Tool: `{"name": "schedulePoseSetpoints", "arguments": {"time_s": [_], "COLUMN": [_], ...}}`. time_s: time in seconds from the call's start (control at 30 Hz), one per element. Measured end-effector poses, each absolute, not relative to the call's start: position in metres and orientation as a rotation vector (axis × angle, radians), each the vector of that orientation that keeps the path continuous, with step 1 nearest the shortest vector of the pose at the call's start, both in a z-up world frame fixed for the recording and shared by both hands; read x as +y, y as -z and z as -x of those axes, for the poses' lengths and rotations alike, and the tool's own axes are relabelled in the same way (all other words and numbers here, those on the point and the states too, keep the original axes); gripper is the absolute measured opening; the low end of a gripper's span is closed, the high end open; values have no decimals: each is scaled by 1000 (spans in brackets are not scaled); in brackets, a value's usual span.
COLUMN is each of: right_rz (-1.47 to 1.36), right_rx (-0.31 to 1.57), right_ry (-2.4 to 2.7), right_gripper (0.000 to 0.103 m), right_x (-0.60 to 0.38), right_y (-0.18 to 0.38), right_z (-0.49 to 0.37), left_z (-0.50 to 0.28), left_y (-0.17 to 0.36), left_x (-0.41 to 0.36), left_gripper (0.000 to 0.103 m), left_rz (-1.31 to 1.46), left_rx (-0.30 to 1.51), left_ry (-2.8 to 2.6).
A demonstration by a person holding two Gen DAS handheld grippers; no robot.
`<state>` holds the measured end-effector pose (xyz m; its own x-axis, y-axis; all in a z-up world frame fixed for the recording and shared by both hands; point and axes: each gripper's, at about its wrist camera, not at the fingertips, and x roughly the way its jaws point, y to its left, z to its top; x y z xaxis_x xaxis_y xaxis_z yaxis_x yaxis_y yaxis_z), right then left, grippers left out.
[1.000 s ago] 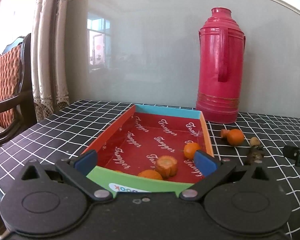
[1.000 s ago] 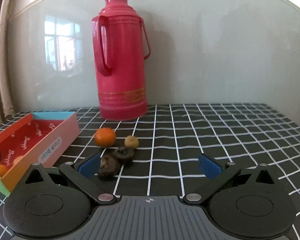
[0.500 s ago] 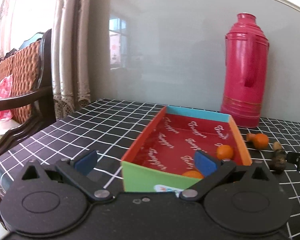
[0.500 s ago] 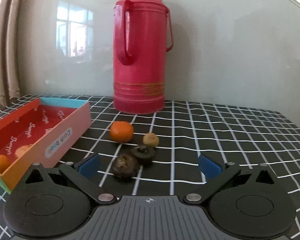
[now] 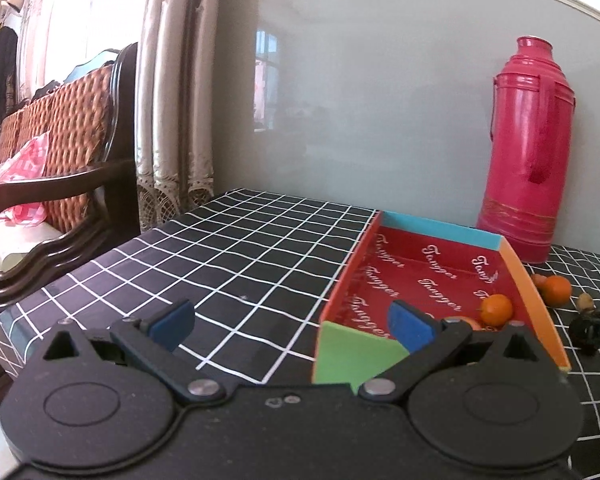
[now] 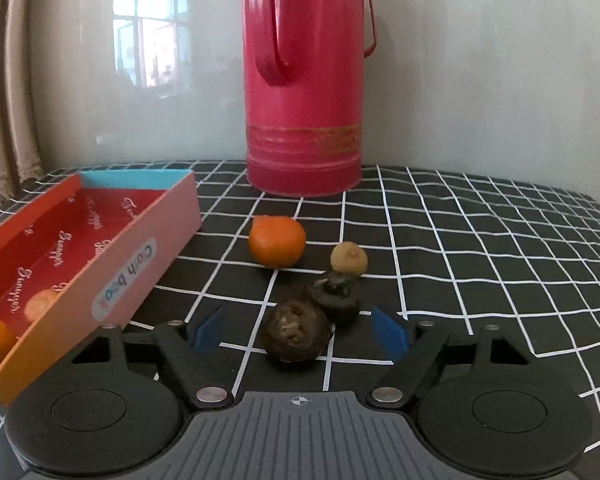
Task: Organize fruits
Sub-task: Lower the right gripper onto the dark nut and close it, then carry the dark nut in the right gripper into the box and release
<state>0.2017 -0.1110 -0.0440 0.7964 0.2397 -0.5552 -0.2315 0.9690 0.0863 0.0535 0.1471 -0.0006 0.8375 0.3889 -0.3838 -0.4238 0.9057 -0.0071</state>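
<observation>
Right gripper (image 6: 296, 330) jaws just narrowing, not touching the dark brown wrinkled round fruit (image 6: 296, 332) between them, left gripper (image 5: 290, 322) spread wide over black white-gridded tablecloth (image 5: 240, 264) beside red-lined cardboard tray (image 5: 420, 280)

Thermos (image 6: 304, 80) top (lid) beyond frame

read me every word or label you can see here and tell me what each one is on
"Cloth book": sticker on the pink outer wall of the box; the middle letters are soft, so this reading is likely rather than sure.
A repeated white script word, roughly "Tanyger": red lining inside the box; too curly to spell for certain.
"DAS", cut off by the picture's edge: small black object on the tablecloth.
Red thermos: no lettering.
</observation>
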Motion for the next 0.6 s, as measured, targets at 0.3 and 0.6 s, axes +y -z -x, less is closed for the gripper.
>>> {"name": "schedulePoseSetpoints", "arguments": {"time_s": [0.3,0.6], "right_rz": [-60,-75], "right_rx": [652,564], "right_ry": [-252,-311], "right_gripper": [41,41], "right_x": [-114,-103], "right_y": [48,31], "right_z": [-212,-192], "left_z": [-48,-38], "left_y": [3,-3], "left_x": [168,178], "left_gripper": [97,97], "left_rz": [142,191], "left_rx": [396,373], "left_ry": [-467,-490]}}
